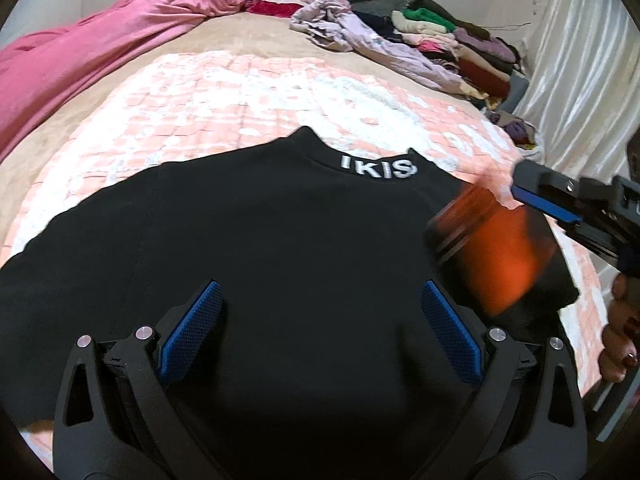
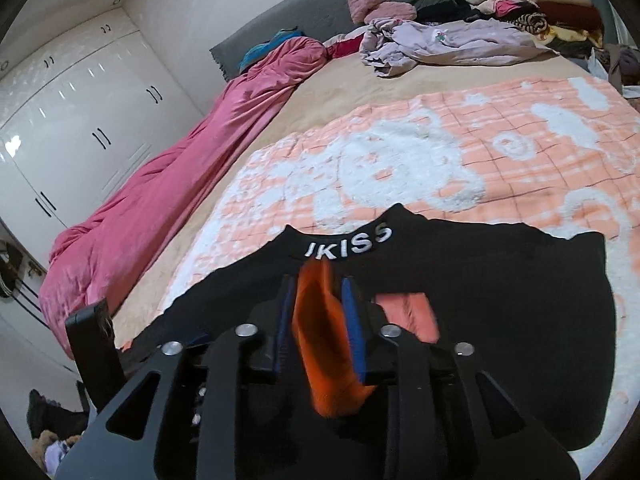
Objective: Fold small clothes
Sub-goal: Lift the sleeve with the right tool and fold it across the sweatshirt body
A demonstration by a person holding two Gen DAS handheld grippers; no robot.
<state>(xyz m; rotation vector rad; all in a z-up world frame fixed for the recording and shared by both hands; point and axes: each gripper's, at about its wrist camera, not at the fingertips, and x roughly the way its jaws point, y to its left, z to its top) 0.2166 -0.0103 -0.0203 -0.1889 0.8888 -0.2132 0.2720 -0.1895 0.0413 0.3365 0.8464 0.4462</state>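
A black top (image 1: 280, 232) with white "IKISS" letters on its collar lies flat on the peach and white blanket (image 1: 224, 96). My left gripper (image 1: 320, 320) is open, its blue pads spread wide just above the top's middle. My right gripper (image 2: 318, 312) is shut on the top's right sleeve, whose orange lining (image 2: 324, 340) shows between the pads, lifted and blurred. In the left wrist view the right gripper (image 1: 532, 204) holds that orange-lined sleeve (image 1: 500, 256) over the top's right side. The black top (image 2: 500, 300) spreads below it in the right wrist view.
A pink duvet (image 1: 100, 48) runs along the bed's left side. A lilac garment (image 1: 360, 36) and a pile of folded clothes (image 1: 460, 44) lie at the far right. White wardrobes (image 2: 72, 120) stand left of the bed. A curtain (image 1: 580, 80) hangs at the right.
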